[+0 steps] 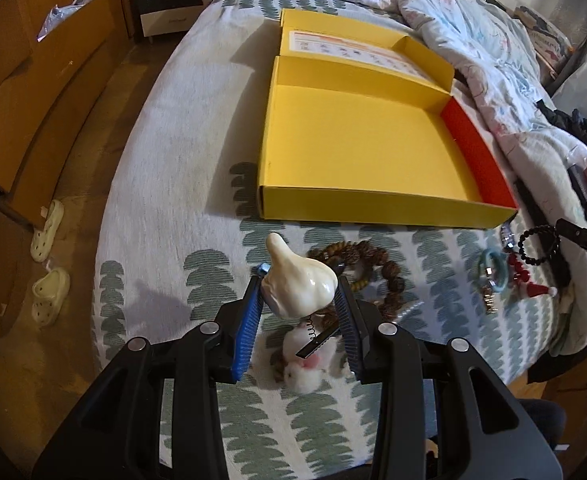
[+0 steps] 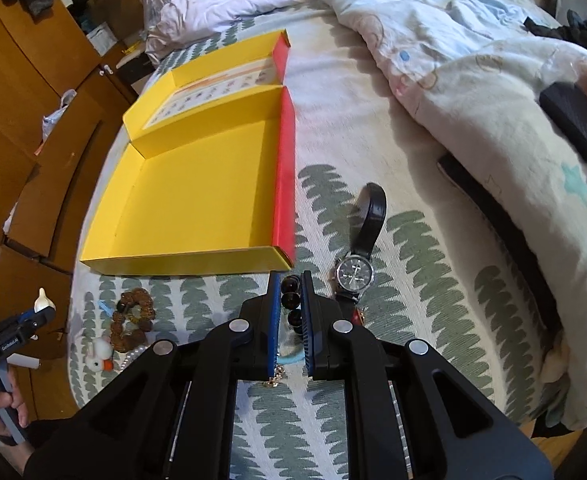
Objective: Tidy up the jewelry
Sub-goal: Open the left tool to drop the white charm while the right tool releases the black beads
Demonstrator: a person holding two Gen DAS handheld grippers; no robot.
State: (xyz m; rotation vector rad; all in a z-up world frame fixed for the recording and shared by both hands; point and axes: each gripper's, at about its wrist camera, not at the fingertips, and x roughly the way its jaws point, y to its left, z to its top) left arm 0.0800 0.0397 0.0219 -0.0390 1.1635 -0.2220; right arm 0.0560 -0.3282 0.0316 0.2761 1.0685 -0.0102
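My left gripper (image 1: 299, 280) is shut on a cream shell-shaped hair clip (image 1: 297, 284), held above the bed just in front of the open yellow box (image 1: 357, 136). A spring and a metal clip hang under it. Below lie a brown bead bracelet (image 1: 389, 276) and a white fluffy clip (image 1: 307, 364). My right gripper (image 2: 291, 292) is shut on a black bead bracelet (image 2: 291, 300), lifted at the box's (image 2: 197, 196) front right corner; it also shows in the left wrist view (image 1: 541, 246). A black-strap watch (image 2: 355, 272) lies just right of it.
Blue hair ties (image 1: 491, 270), a red ornament (image 1: 529, 286) and a gold chain (image 1: 489, 300) lie on the leaf-patterned bedspread at right. A rumpled quilt (image 2: 473, 80) covers the bed's far right side. Wooden cabinets (image 1: 33, 100) and slippers (image 1: 47, 224) are on the floor at left.
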